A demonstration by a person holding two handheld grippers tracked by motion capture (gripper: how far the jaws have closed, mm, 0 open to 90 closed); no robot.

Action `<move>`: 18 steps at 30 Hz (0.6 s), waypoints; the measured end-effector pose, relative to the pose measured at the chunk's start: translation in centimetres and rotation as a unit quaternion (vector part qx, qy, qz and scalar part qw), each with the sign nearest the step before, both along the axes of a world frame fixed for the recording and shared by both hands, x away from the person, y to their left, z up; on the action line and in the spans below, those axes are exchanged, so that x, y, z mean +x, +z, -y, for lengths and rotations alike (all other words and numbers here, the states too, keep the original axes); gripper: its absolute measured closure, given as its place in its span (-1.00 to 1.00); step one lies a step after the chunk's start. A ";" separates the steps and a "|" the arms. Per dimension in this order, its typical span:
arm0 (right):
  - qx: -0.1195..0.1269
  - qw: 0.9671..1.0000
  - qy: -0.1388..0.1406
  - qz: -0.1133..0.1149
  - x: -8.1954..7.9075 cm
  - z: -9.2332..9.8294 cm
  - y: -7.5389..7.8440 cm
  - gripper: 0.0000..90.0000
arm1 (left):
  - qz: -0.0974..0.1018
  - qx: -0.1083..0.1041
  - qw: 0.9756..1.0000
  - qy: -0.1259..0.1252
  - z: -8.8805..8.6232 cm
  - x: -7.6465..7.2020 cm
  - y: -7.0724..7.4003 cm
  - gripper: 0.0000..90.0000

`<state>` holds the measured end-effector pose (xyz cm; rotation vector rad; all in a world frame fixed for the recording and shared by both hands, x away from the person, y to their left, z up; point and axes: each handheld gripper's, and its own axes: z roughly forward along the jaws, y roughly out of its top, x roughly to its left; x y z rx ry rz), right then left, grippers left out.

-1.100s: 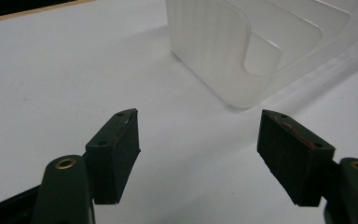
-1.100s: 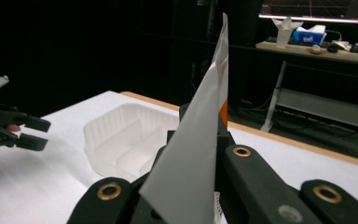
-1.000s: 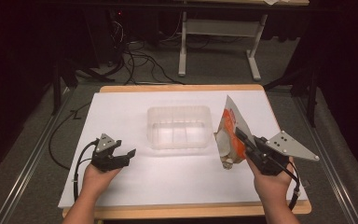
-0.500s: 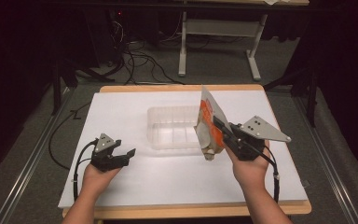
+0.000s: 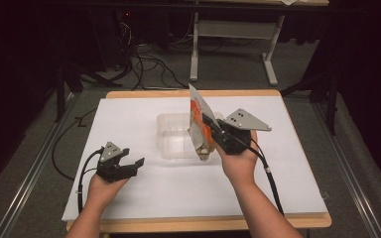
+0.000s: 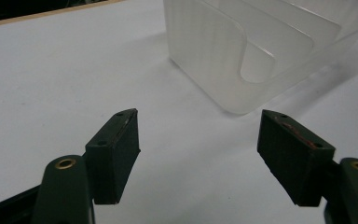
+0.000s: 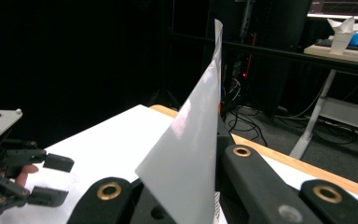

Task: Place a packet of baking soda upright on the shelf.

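White sheeting [image 5: 144, 198] covers your table. High view: your right gripper [image 5: 209, 125] clamps the orange-and-white packet [image 5: 199, 126] above the clear bin [image 5: 171, 136], at 12 o'clock from your hand, ready for lowering in. Left gripper view: your left gripper [image 6: 198, 140] waits with jaws spread, nothing between them. Right gripper view: the packet [image 7: 191, 144] stands edge-up between closed jaws.

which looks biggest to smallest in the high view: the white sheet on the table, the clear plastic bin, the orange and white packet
1. White sheet, by far the largest; it covers nearly the whole tabletop.
2. Clear plastic bin, partly hidden behind the packet.
3. Orange and white packet, held raised in the right gripper; being nearer the camera may flatter its size, yet it looks smaller.
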<state>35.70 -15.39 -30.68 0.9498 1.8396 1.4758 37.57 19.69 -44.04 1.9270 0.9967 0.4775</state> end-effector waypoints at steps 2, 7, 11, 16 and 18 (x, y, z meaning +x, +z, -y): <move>0.001 1.000 0.000 -0.004 0.6 -0.6 -0.1 1.00 | -0.001 -0.001 1.000 -0.001 -0.1 0.0 0.0 -0.33; 0.005 1.000 0.005 -0.007 2.0 -2.0 -0.4 1.00 | -0.002 -0.003 1.000 -0.002 -0.1 0.0 0.1 -0.33; 0.008 1.000 0.007 -0.014 2.9 -2.9 -0.6 1.00 | -0.001 -0.003 1.000 -0.003 0.0 -0.1 0.1 -0.33; 0.007 1.000 0.007 -0.017 4.1 -4.2 -0.9 1.00 | -0.001 -0.007 1.000 -0.006 0.0 -0.1 0.1 -0.34; 0.008 1.000 0.005 -0.019 4.6 -4.6 -1.1 1.00 | 0.000 -0.009 1.000 -0.007 0.0 -0.1 0.1 -0.34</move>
